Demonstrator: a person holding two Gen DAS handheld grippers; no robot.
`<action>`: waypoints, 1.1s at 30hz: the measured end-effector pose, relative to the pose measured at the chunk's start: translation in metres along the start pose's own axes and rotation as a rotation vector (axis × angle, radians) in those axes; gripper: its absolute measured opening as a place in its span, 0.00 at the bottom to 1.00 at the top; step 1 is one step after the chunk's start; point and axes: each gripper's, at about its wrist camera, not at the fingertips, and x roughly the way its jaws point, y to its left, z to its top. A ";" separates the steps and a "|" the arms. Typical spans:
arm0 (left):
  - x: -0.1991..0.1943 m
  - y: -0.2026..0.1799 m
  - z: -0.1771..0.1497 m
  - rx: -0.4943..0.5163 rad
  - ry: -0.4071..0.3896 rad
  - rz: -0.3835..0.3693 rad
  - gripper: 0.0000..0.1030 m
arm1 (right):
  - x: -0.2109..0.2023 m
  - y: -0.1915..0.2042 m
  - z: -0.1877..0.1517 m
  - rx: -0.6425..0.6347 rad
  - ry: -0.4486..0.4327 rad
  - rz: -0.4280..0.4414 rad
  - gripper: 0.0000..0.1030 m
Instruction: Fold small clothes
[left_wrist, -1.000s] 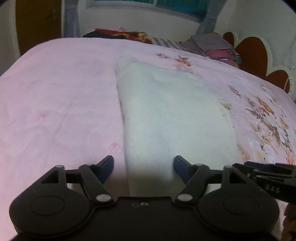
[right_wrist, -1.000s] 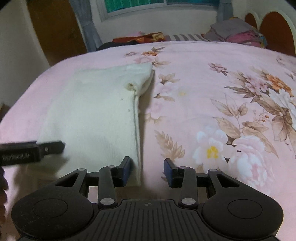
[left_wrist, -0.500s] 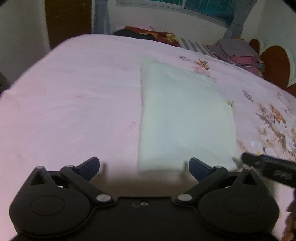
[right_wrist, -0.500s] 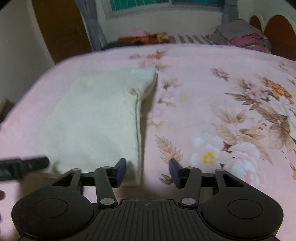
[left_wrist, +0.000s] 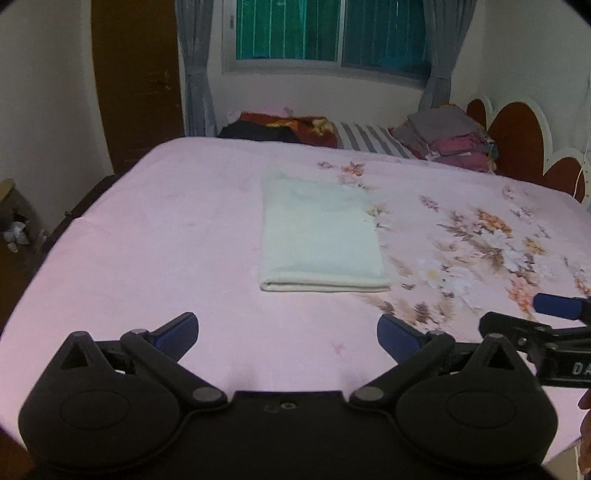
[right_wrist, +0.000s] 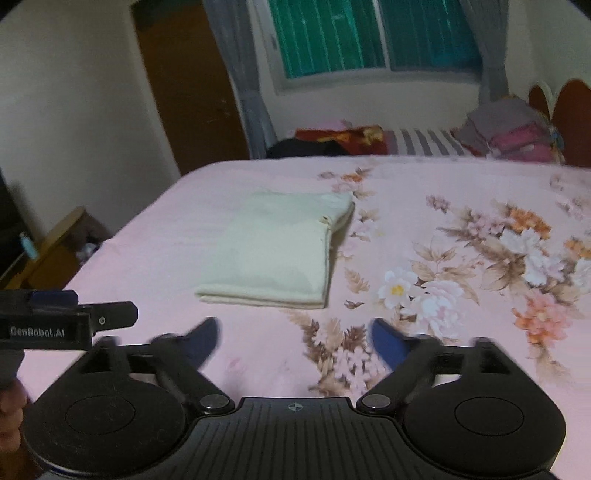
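Observation:
A cream-white small garment (left_wrist: 319, 236) lies folded into a flat rectangle on the pink floral bedsheet (left_wrist: 147, 236); its folded edge faces me. It also shows in the right wrist view (right_wrist: 280, 251). My left gripper (left_wrist: 288, 334) is open and empty, held back from the garment's near edge. My right gripper (right_wrist: 293, 341) is open and empty, also short of the garment, near its right corner. Each gripper shows at the edge of the other's view.
A pile of clothes (left_wrist: 447, 140) and dark and striped bedding (left_wrist: 295, 127) lie at the far side of the bed by the headboard (left_wrist: 517, 140). The left bed edge drops to the floor by a small box (right_wrist: 62, 243). A window is behind.
Both grippers have pulled back and up from the garment's near edge and opened wider. The garment stays folded on the bed.

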 end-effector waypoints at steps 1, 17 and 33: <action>-0.008 -0.001 0.000 -0.012 -0.010 -0.003 1.00 | -0.015 0.004 -0.002 -0.009 -0.011 -0.009 0.99; -0.109 -0.008 -0.031 -0.078 -0.103 0.108 0.99 | -0.158 0.047 -0.033 -0.103 -0.213 -0.173 1.00; -0.125 -0.014 -0.041 -0.086 -0.106 0.092 0.99 | -0.179 0.042 -0.041 -0.072 -0.244 -0.177 1.00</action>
